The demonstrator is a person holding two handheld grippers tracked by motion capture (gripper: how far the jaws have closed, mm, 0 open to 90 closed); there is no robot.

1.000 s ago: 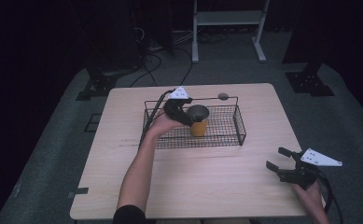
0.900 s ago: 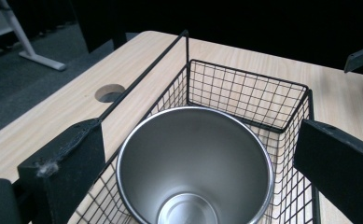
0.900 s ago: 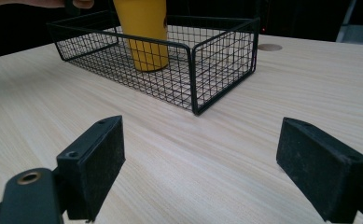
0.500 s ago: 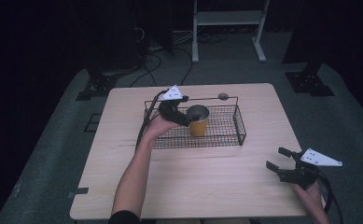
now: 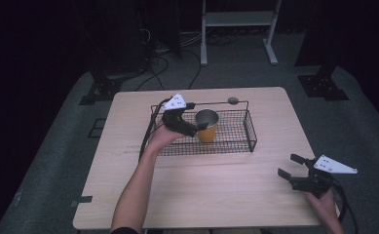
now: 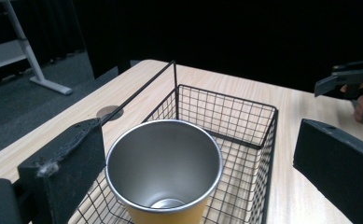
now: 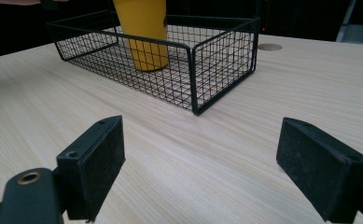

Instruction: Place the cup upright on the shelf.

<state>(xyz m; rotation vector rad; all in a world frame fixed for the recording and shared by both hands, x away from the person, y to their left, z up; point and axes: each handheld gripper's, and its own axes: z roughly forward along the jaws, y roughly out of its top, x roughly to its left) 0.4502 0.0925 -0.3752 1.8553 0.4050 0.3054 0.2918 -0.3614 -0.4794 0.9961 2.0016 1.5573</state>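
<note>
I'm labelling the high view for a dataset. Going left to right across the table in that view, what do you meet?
Left gripper → yellow steel-lined cup standing in the black wire basket → right gripper, open, low over the wooden table near its right front corner.

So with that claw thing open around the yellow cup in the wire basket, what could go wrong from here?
Two risks, as a guess. The left gripper stands open around the cup, one jaw almost against its rim; a sideways nudge could tip the tall, narrow cup inside the basket. Also, the basket's thin handle bar runs close above the gripper, so lifting might snag it and drag the basket. The right gripper is far off, too far to steady anything.
</note>
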